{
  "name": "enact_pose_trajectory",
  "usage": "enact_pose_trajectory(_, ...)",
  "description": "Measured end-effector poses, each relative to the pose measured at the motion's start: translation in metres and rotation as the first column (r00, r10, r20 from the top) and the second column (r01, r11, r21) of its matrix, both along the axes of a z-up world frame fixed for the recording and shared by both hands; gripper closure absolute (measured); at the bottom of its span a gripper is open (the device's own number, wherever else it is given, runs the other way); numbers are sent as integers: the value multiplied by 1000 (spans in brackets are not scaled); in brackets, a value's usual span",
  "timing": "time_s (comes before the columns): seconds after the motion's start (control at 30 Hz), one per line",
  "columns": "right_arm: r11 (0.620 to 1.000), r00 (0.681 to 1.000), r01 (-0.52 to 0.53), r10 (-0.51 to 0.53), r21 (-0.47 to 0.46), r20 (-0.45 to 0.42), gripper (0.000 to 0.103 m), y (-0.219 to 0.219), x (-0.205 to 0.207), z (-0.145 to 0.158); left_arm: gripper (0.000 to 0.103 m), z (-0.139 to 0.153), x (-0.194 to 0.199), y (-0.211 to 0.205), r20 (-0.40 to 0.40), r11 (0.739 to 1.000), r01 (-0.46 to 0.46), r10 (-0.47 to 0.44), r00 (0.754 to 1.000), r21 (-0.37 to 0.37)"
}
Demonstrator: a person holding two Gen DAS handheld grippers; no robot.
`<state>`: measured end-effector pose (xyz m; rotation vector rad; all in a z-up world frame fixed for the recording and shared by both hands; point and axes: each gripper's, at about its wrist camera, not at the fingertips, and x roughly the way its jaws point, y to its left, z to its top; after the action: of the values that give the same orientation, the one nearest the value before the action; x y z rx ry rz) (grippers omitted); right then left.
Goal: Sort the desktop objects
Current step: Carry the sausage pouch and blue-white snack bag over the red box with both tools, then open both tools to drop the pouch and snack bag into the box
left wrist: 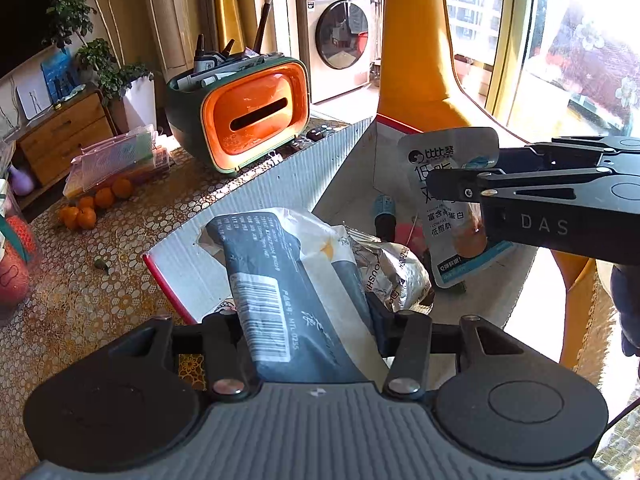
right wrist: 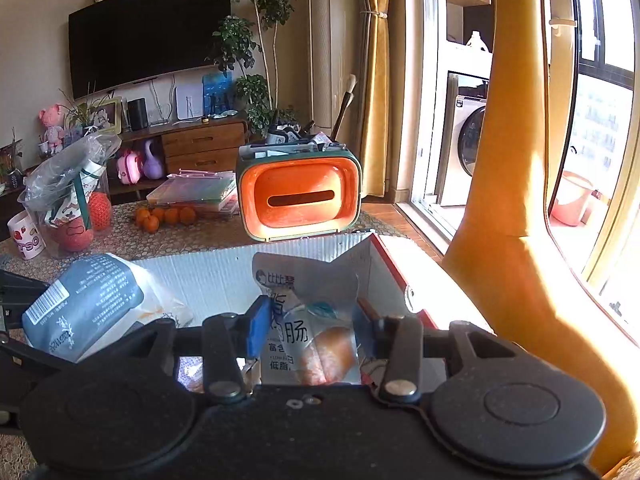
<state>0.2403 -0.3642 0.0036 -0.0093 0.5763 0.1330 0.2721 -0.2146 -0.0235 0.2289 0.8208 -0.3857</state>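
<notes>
Here the grey snack packet (left wrist: 276, 292) is pinched between the fingers of the left gripper (left wrist: 308, 320) above the white box (left wrist: 256, 184), while the right gripper (right wrist: 310, 328) clamps a sausage pouch (right wrist: 316, 340) over the same box. Inside lie a silver foil bag (left wrist: 396, 272) and a dark marker (left wrist: 385, 216). Both packets are slick and floppy, so, released too near the rim, either could catch a flap and slide out onto the patterned tablecloth (left wrist: 80, 300).
</notes>
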Motion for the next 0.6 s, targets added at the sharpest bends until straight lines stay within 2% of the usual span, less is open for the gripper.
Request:
enact_pose_trajectory(0.3, 1000, 998, 1, -1, 0, -56, 59, -7, 9, -23, 54, -24, 8, -16, -43, 999, 24, -22, 999, 47)
enact_pose_trajectory(0.6, 1000, 994, 2, -2, -4, -113, 59, -6, 13, -42, 54, -36, 9, -14, -67, 998, 32, -28, 997, 58)
